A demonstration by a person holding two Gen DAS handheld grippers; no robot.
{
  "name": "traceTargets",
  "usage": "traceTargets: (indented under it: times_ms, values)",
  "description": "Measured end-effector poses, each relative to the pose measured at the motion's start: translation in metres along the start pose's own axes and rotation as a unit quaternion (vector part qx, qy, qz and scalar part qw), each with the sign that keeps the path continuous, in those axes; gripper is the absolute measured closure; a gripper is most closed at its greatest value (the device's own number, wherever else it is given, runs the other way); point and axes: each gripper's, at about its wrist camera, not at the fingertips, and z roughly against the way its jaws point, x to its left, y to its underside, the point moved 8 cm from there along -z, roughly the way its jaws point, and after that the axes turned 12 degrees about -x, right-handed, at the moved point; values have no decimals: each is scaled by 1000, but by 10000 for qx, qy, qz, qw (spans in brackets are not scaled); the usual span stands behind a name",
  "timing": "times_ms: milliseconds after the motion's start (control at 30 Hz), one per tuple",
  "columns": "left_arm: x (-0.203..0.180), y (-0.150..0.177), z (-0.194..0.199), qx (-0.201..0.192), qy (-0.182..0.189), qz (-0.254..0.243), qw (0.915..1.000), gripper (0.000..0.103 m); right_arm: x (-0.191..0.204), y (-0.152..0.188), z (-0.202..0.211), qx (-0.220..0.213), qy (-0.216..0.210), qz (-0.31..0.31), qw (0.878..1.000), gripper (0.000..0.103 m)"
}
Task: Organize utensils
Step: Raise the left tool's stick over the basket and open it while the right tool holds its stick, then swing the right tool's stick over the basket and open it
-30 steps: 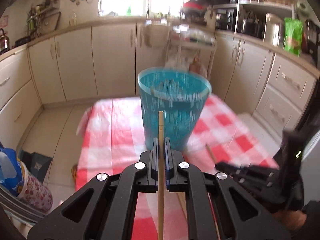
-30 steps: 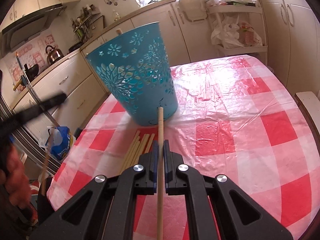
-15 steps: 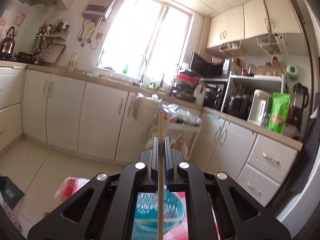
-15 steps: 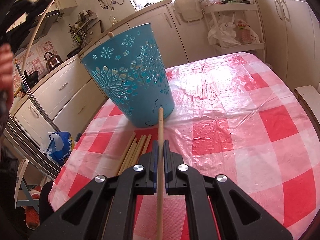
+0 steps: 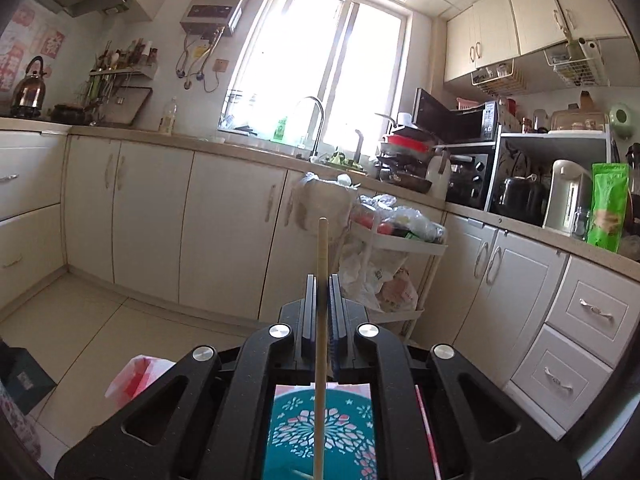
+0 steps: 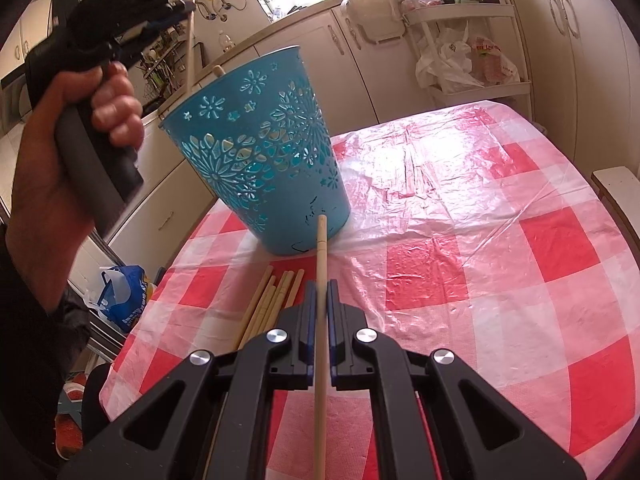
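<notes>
So both sets of tongs are pinching a wooden stick right now. The left tongs (image 5: 321, 280) have their jaws pressed tight on a chopstick (image 5: 320, 344) and they're held up above the blue basket (image 6: 256, 148), with the stick's lower end pointing down toward the opening — in the left wrist view you can see the basket's flower cutouts right under the jaws. The right tongs (image 6: 319, 286) are clamped on a second chopstick (image 6: 320, 320) and sit low over the bench (image 6: 520, 264), tip just short of the basket's base. There's a loose pile of chopsticks (image 6: 268, 300) on the checkered cloth just left of those tongs, and one stick already pokes out over the basket's far rim. The hand (image 6: 68, 152) gripping the left tool is up beside the basket's rim. What I'd worry about: that basket is tall and light-looking and full of holes — if the stick gets let go at an angle, the end could poke through a cutout and hang there, or it clips the rim and bounces onto the floor. It also sits near the bench edge on a slick plastic cover, so a bump from either tool could slide or tip it. And the right stick's tip is close enough to nudge the base if that hand drifts forward.
</notes>
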Motion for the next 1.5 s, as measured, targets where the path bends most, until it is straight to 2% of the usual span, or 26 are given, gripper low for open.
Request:
traceTargets:
  times_ms: [267,333,367,400,467,600,700,833,1000,1200,1367,1500]
  values:
    - [11,37,16,416,3,-105,9991,97,0,0,1,-20,-11,2,10000,97]
    - [12,41,24,516,57,-130,9986,92,0,-1,2,-54,-23,-10,10000,97]
    - [13,44,28,588,70,-161,9981,84,0,-1,3,-73,-41,-21,10000,97]
    - [14,45,32,621,54,-190,9979,72,0,-2,4,-88,-53,-30,9999,97]
    - [19,45,44,616,15,-194,9979,60,-1,-4,7,-171,-85,-59,9998,97]
    - [38,44,74,510,-265,-137,9983,52,-1,-8,14,-354,-201,-107,9991,97]
    - [58,57,94,628,-508,52,9967,50,-1,-13,21,-536,-263,-142,9981,97]
    - [85,90,120,971,-818,365,9912,49,-1,-23,32,-777,-408,-379,9954,97]
    - [99,112,143,1176,-960,846,9848,48,14,-54,52,-1238,-614,-366,9897,97]
    - [73,95,159,911,-603,1082,9881,46,45,-107,63,-1966,-1058,-377,9740,97]
    - [53,63,164,555,-322,1295,9895,41,69,-159,58,-2639,-1378,-506,9533,97]
    - [48,51,166,423,-207,1483,9878,39,78,-202,49,-3204,-1559,-715,9316,97]
